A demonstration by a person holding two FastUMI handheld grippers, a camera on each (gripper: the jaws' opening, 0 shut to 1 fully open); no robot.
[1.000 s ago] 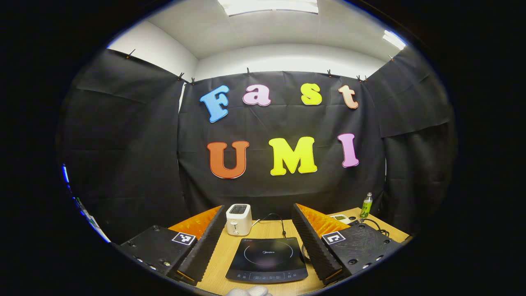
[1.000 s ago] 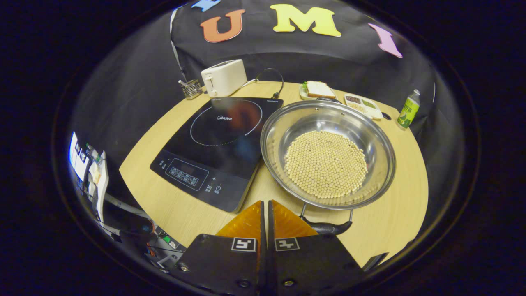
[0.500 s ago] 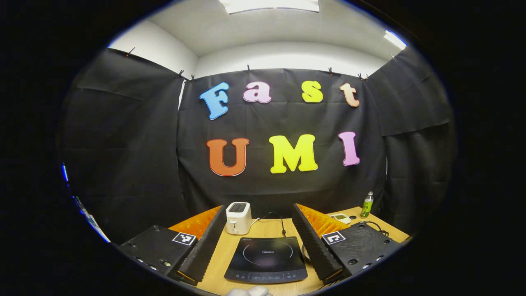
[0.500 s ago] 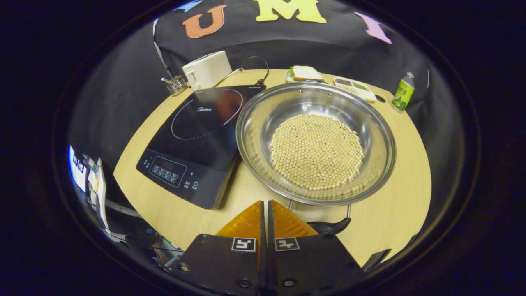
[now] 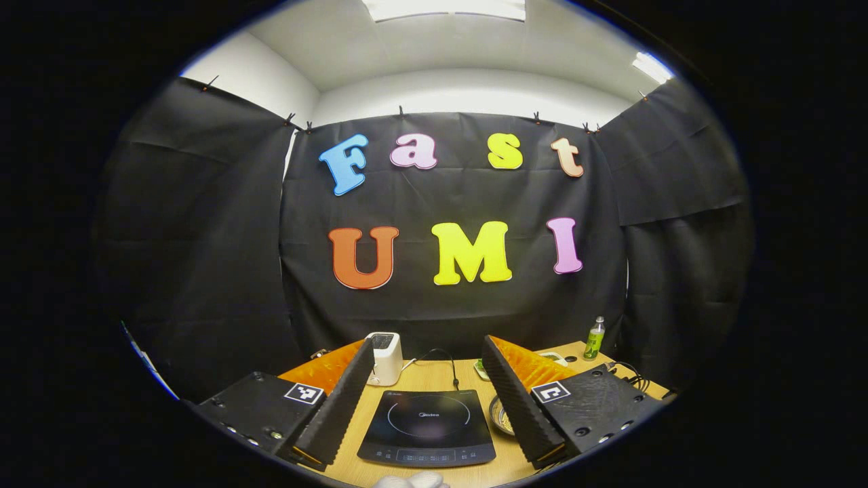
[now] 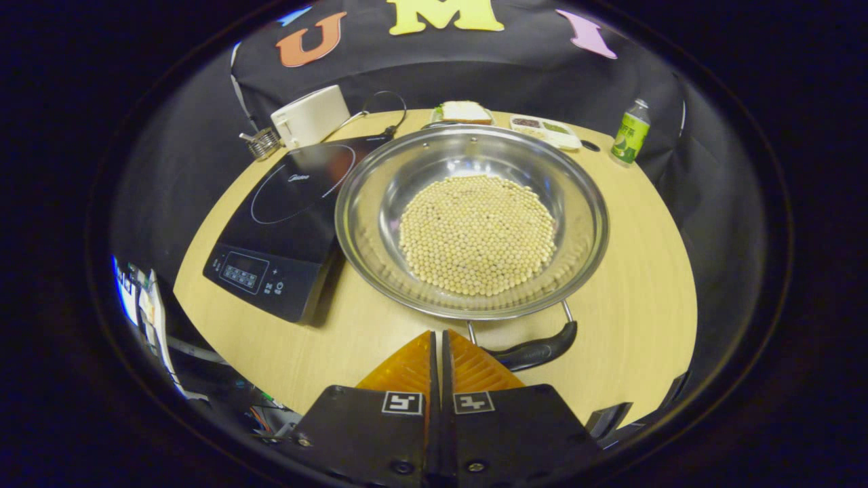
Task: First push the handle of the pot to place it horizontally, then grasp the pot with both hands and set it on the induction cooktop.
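In the right gripper view a wide steel pot (image 6: 380, 183) holding pale beans sits on the round wooden table, its rim beside the black induction cooktop (image 6: 285, 210) on its left. The pot's near black handle (image 6: 536, 351) lies just right of my right gripper (image 6: 438, 333), whose orange fingers are shut together with nothing between them. In the left gripper view my left gripper (image 5: 427, 352) stands open, high above the table, with the cooktop (image 5: 426, 428) seen between its fingers and a sliver of the pot (image 5: 500, 417) beside the right finger.
A white toaster (image 6: 310, 115) and a small wire holder (image 6: 261, 142) stand behind the cooktop. A sandwich plate (image 6: 462, 112), a snack tray (image 6: 546, 129) and a green bottle (image 6: 629, 129) line the table's far edge. The table edge (image 6: 224, 339) runs close on the near left.
The right gripper has moved forward and to the right, closer to the pot's near handle; the pot now fills more of its view. The left gripper view has shifted slightly to the right.
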